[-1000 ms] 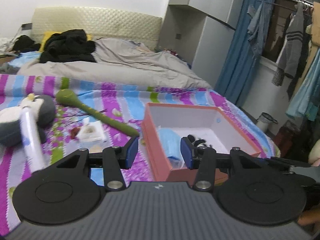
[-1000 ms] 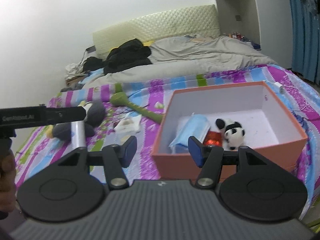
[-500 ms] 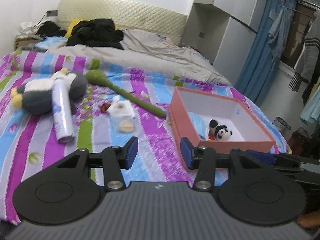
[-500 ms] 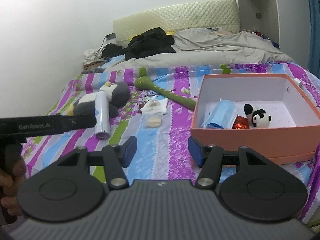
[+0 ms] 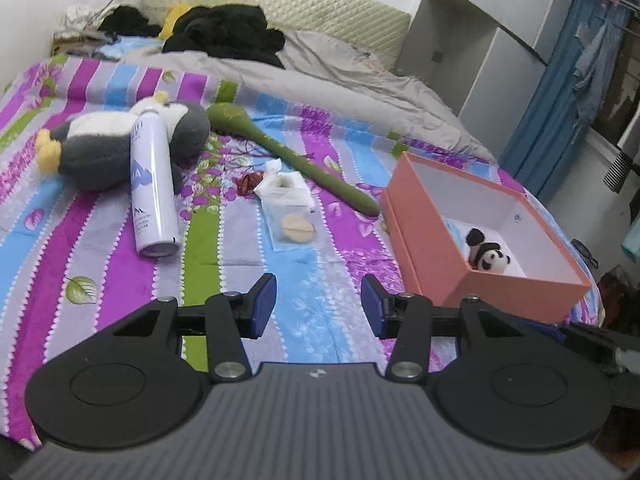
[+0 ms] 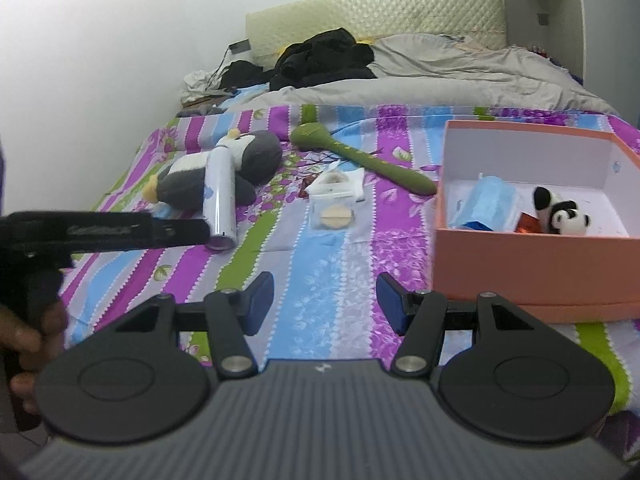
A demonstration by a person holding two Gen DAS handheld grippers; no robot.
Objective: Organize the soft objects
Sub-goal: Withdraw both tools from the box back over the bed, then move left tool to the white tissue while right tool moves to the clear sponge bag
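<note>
While both the left gripper [image 5: 319,306] and right gripper [image 6: 325,304] hover wide apart and empty over a bare stretch of striped bedspread [image 5: 248,280], the orange box [image 6: 532,264] sits near the bed's right edge. Inside it lie a small panda plush [image 6: 562,214] and a blue face mask [image 6: 486,204]. The grey penguin plush [image 5: 108,148] lies well apart on the left, a white spray can [image 5: 154,188] resting across it.

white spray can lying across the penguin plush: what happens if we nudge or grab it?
The spray can is a smooth cylinder lying on its side, so it will probably roll off the penguin plush when nudged. Its glossy wall looks slippery; grip across the middle. It likely stays rigid, unlike the plush under it.
</note>
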